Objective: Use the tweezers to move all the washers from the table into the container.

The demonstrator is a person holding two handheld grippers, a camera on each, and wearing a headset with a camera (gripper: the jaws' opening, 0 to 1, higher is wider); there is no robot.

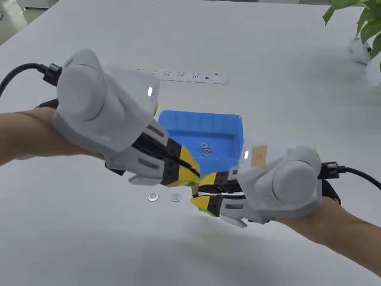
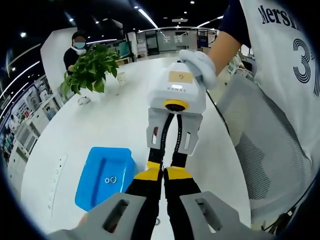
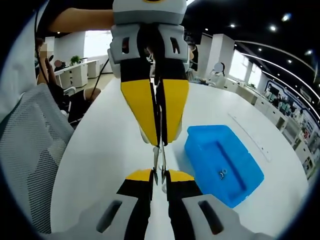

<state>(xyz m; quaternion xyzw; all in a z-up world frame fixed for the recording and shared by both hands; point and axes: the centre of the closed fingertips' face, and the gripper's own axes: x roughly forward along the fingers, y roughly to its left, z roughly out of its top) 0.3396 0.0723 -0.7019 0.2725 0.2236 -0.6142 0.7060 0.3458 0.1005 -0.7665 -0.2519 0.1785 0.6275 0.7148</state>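
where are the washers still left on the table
In the head view two washers lie side by side on the white table, just in front of the blue container and left of the right claw.

Bright blue container [image 1: 226, 128] on a white worktop [image 1: 268, 59]. Left tongs [image 1: 191, 171] and right tongs [image 1: 201, 201]: yellow tips, black shanks, white bodies. Silver tweezers [image 3: 159, 160], silver washers [image 1: 153, 196]; green plant [image 1: 357, 18] at one o'clock.

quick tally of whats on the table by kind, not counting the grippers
washers: 4 in sight
blue container: 1
tweezers: 1
power strip: 1
potted plant: 1
total: 8
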